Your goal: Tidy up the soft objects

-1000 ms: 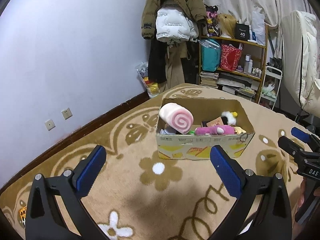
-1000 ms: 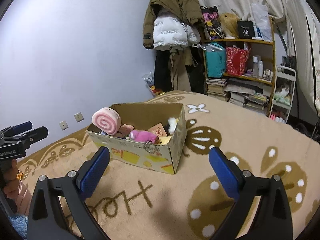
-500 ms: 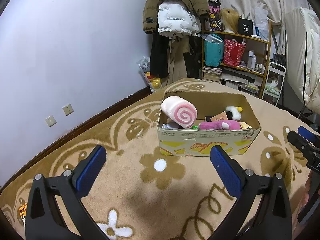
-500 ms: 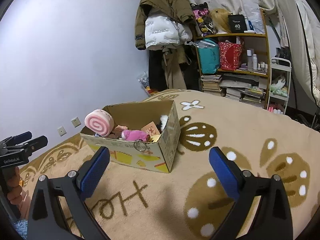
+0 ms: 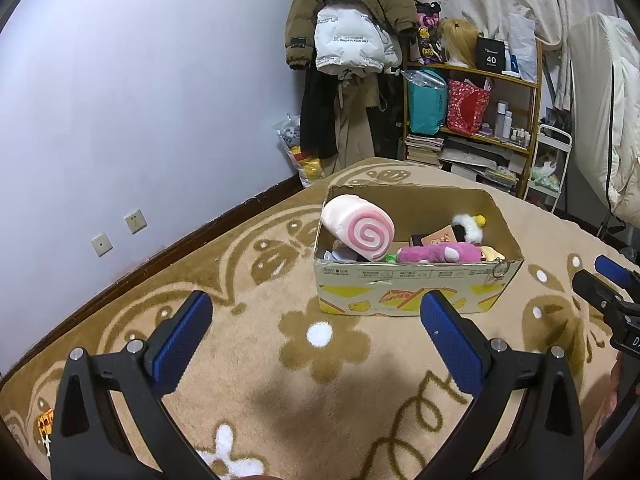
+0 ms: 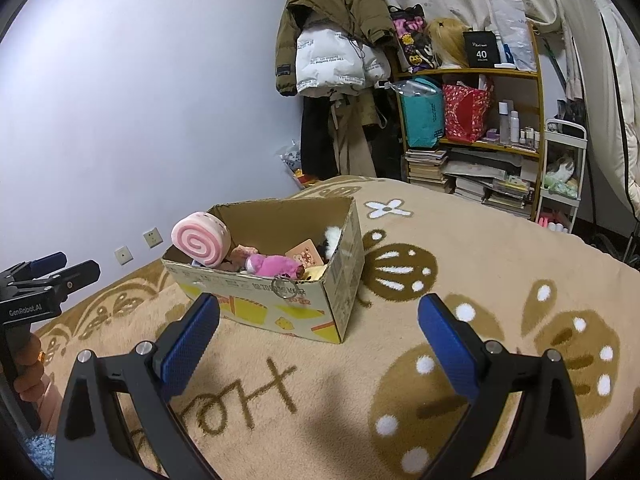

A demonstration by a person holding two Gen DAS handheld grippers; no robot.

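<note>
Both grippers pulled back a touch since a second ago, and the cardboard box (image 5: pixel 416 288) sat a little further off; the left gripper (image 5: pixel 316 332) hung over the rug with jaws wide apart and empty; the right gripper (image 6: pixel 318 336) did the same, jaws spread, nothing between them; inside the box lay the pink swirl roll plush (image 5: pixel 358 232) propped at the left end, the magenta plush (image 5: pixel 434 252) beside it; nothing blocked the way; beige patterned rug (image 5: pixel 280 392) underfoot, coats (image 5: pixel 348 24) and cluttered shelf (image 5: pixel 480 120) against the back wall.
</note>
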